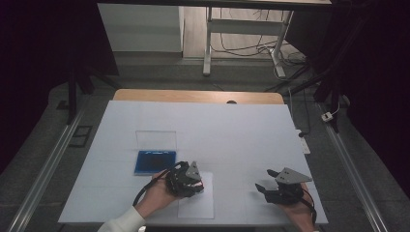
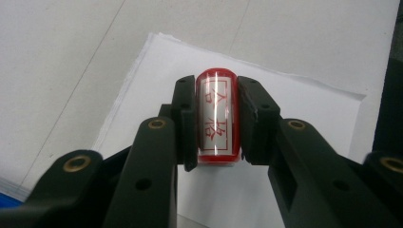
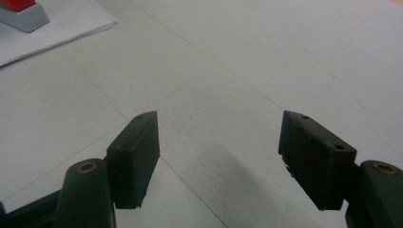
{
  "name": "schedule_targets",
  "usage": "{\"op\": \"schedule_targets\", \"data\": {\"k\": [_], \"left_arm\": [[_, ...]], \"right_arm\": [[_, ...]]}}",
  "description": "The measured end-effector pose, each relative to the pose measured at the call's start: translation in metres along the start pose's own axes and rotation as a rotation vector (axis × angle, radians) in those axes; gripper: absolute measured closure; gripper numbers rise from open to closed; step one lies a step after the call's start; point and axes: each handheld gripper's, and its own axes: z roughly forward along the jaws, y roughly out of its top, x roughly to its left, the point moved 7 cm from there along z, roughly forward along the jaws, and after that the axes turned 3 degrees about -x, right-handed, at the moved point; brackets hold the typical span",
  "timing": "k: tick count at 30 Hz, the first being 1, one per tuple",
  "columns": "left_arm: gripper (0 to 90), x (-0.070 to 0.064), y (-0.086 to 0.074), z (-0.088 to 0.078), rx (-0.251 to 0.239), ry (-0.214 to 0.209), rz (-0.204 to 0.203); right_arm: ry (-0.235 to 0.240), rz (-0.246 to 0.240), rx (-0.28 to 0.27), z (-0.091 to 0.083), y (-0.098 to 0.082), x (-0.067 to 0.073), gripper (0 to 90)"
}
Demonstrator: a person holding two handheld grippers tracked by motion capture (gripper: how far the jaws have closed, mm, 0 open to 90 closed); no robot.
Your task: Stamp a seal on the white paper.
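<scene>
A red cylindrical stamp (image 2: 217,118) with a white label of red characters sits between the pads of my left gripper (image 2: 216,88), which is shut on it. The stamp is held over a stack of white paper (image 2: 294,109). From above, the left gripper (image 1: 196,184) sits over that paper stack (image 1: 196,205) near the table's front edge, and the gripper body hides the stamp. My right gripper (image 1: 265,182) rests at the front right, jaws wide apart. Nothing lies between them in the right gripper view (image 3: 218,137).
A blue ink pad (image 1: 153,162) with its clear lid (image 1: 155,139) raised stands just behind the left gripper. In the right gripper view a red and grey piece (image 3: 19,12) stands on the paper (image 3: 57,28). A white sheet (image 1: 232,130) covers the table.
</scene>
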Motion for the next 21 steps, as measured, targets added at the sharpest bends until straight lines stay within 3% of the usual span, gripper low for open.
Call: {"op": "schedule_targets", "data": {"k": [21], "left_arm": [[71.1, -0.0025, -0.0009, 0.0011, 0.009, 0.027, 0.035]], "right_arm": [[0.002, -0.005, 0.001, 0.0018, 0.0013, 0.0017, 29.5]]}}
